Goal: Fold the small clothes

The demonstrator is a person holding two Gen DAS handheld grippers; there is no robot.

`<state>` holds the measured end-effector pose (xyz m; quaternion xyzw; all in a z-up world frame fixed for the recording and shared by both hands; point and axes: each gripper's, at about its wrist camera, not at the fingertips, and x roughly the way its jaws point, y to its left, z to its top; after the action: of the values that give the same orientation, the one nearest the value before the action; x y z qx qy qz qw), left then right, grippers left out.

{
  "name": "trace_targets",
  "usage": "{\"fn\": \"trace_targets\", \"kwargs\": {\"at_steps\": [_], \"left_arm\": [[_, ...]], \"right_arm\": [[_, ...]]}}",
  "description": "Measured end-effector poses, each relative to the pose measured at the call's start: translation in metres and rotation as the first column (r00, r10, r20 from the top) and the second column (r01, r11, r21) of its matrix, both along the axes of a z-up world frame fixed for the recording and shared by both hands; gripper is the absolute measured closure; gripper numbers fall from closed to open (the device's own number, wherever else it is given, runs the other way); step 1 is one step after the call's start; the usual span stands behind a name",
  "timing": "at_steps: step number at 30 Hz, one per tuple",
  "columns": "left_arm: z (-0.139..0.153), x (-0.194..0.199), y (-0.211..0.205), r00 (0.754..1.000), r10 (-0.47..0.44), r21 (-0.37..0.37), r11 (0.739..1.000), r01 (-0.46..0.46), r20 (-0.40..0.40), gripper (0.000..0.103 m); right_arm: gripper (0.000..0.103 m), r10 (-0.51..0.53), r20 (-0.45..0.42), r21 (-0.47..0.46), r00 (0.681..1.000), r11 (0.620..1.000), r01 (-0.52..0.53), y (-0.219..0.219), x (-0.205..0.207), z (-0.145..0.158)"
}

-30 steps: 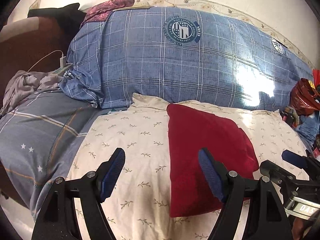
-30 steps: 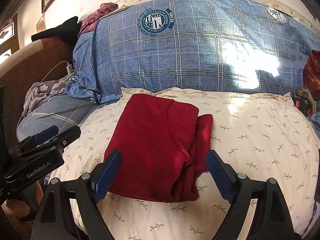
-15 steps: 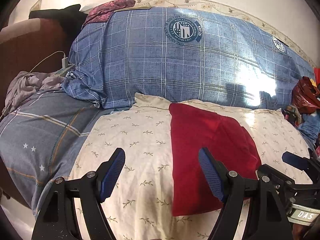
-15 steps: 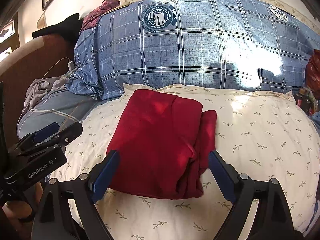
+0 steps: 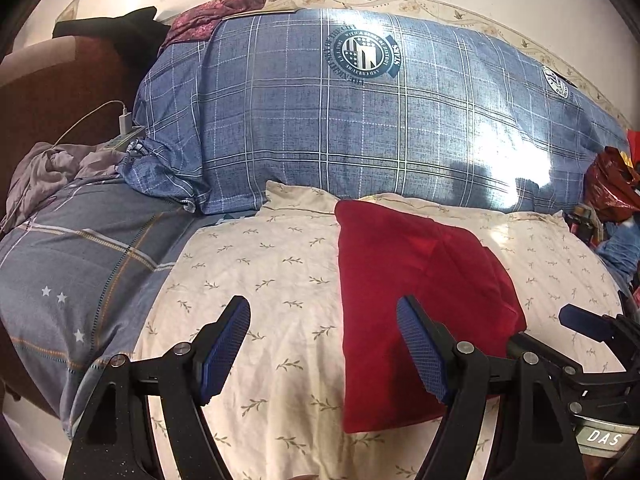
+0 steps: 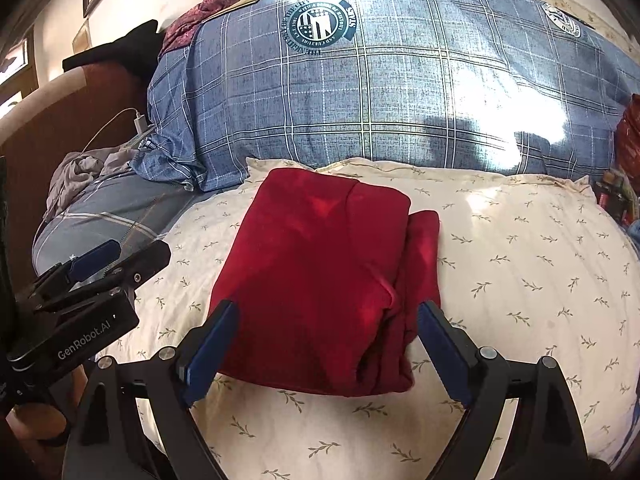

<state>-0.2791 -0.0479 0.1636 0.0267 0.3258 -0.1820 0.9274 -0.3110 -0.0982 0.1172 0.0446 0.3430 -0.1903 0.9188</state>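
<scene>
Red cloth, a small garment [image 6: 320,276] folded into a thick rectangle, lies on the cream leaf-print pillow [image 6: 520,280] in front of the big blue plaid pillow [image 6: 380,80]. From the right wrist view we see that its right side is not flush: a narrower strip of the same fabric sticks out from under the top layer, and a soft ridge runs down near the bottom right corner.

That loose strip is where we expect trouble. If we press or lift the bundle from there, the layers could slide apart and the fold could open. The pillow under it is soft and rounded, so a push downward may sink in and tip the bundle, not flatten it. We also have both tools close together on the left side of the garment, and a careless reach could knock them into each other.

Our right claw [image 6: 324,350] hangs just in front of the garment's near edge, tilted down toward it, jaws spread wide with nothing between them; the cloth sits beyond the pads, untouched. Our left claw [image 5: 324,350] is likewise spread and empty, angled down over bare pillow, with the garment's left edge just past its right finger [image 5: 420,350].
</scene>
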Motion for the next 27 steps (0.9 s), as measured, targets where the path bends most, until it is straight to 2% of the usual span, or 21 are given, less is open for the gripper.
{"fn": "trace_targets", "kwargs": {"at_steps": [27], "left_arm": [[-0.0069, 0.0084, -0.0104, 1.0, 0.002, 0.012, 1.0, -0.002, -0.014, 0.029]], "right_arm": [[0.012, -0.013, -0.02, 0.009, 1.0, 1.0, 0.013, -0.0034, 0.0081, -0.0071]]}}
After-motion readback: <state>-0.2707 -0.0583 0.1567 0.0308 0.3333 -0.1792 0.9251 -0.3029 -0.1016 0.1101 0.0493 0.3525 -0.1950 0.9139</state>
